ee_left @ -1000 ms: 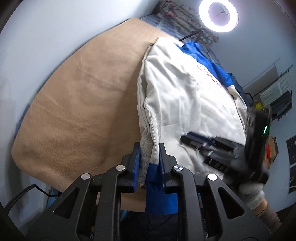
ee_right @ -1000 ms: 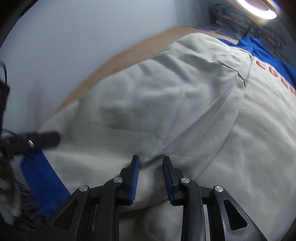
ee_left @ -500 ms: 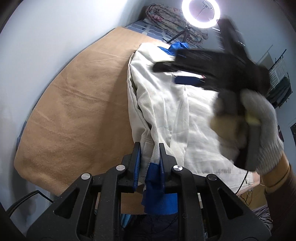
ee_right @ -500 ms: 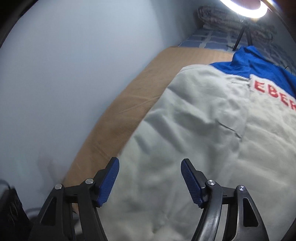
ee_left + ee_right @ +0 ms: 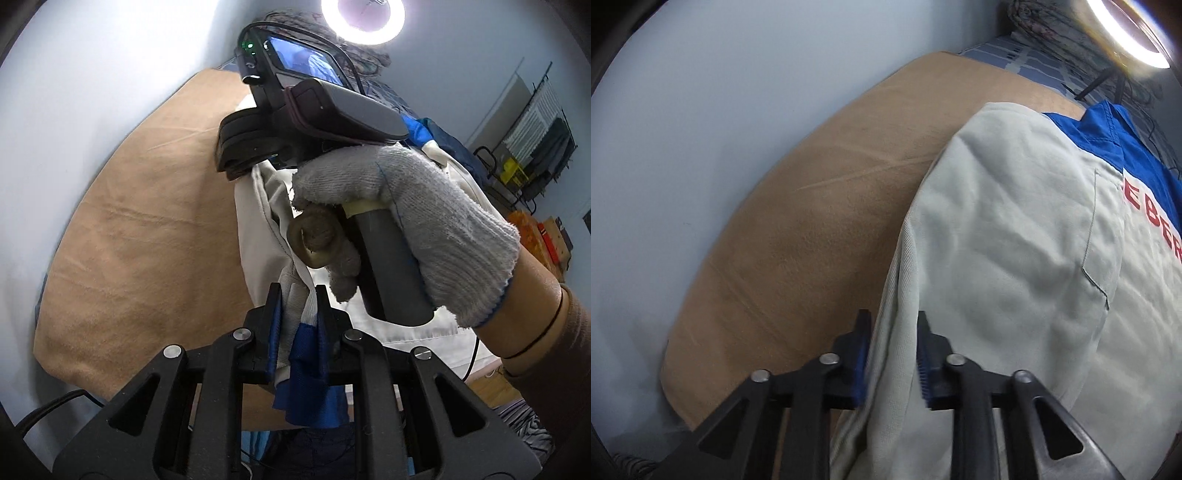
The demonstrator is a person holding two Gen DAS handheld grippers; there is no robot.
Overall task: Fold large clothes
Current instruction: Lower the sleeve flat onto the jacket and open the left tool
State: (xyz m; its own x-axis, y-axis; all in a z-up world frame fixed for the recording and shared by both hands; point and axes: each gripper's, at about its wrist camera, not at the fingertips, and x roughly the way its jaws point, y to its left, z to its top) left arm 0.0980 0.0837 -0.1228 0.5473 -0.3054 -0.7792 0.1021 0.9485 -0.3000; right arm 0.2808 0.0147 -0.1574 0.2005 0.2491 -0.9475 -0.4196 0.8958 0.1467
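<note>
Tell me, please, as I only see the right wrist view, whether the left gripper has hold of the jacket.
Observer: Yes, the left gripper is shut on the hem of the jacket, pinching pale fabric and a blue panel together.
Operator: Is anything in front of it?
Observer: A gloved right hand, gripping a dark handle, fills the view just above the jacket.
Operator: Anything beyond that?
Observer: A rack with hanging items stands at the far right.
</note>
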